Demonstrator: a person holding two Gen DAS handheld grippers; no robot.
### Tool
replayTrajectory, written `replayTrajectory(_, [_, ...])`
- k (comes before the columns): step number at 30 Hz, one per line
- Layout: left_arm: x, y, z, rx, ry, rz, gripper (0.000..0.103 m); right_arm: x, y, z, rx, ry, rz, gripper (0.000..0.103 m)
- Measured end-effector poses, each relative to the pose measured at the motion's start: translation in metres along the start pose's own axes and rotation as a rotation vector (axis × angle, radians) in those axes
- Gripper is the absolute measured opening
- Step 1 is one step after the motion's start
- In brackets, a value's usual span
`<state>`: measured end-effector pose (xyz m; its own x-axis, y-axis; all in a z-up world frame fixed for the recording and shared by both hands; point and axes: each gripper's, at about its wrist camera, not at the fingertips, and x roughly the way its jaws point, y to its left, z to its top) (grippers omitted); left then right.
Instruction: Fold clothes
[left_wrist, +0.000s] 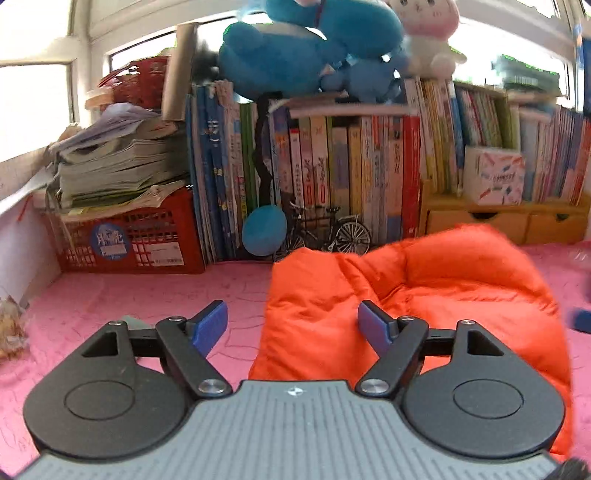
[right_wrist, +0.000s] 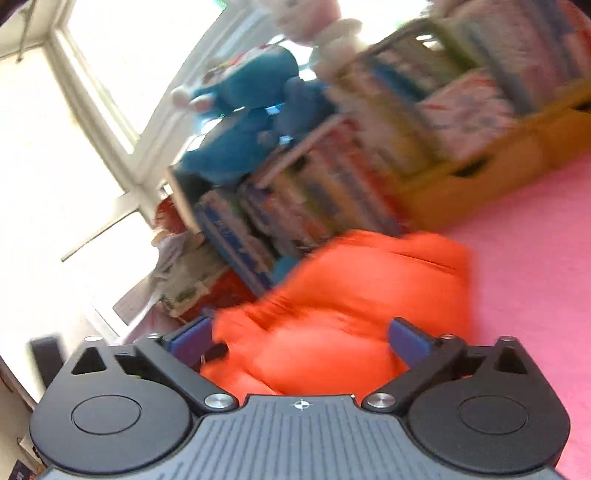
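A puffy orange jacket (left_wrist: 424, 295) lies bunched on the pink bedspread (left_wrist: 147, 295), right of centre in the left wrist view. My left gripper (left_wrist: 291, 321) is open above its left edge, and neither blue pad presses on the cloth. The right wrist view is tilted and blurred. There the same orange jacket (right_wrist: 343, 314) fills the middle, and my right gripper (right_wrist: 299, 339) is wide open just short of it, with the cloth behind the gap. A blue-tipped piece at the right edge (left_wrist: 581, 321) is too cut off to identify.
A wall of upright books (left_wrist: 351, 177) runs along the back, with blue plush toys (left_wrist: 295, 48) and a white one (left_wrist: 428, 37) on top. A red crate (left_wrist: 129, 236) under stacked papers stands back left. A small model bicycle (left_wrist: 325, 232) and yellow wooden drawers (left_wrist: 498, 221) sit behind the jacket.
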<state>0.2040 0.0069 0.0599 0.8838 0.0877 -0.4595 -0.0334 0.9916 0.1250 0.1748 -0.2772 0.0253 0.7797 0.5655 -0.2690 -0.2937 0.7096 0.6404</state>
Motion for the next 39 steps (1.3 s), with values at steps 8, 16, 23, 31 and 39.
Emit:
replayTrajectory(8, [0.021, -0.035, -0.029, 0.204, -0.003, 0.087, 0.078, 0.005, -0.045, -0.030, 0.152, 0.165, 0.040, 0.103])
replayTrajectory(16, [0.042, -0.033, -0.040, 0.135, 0.055, 0.042, 0.079, 0.049, -0.040, -0.035, 0.217, 0.164, 0.022, 0.095])
replayTrajectory(23, [0.043, -0.034, -0.055, 0.103, 0.000, 0.059, 0.079, 0.046, -0.032, -0.038, 0.336, 0.072, -0.105, 0.050])
replayTrajectory(31, [0.050, -0.019, -0.057, 0.021, 0.030, -0.031, 0.079, 0.077, -0.049, -0.013, 0.383, 0.047, -0.110, 0.094])
replayTrajectory(39, [0.051, -0.009, -0.059, -0.041, 0.029, -0.070, 0.079, 0.107, -0.025, 0.010, 0.077, 0.043, -0.462, 0.071])
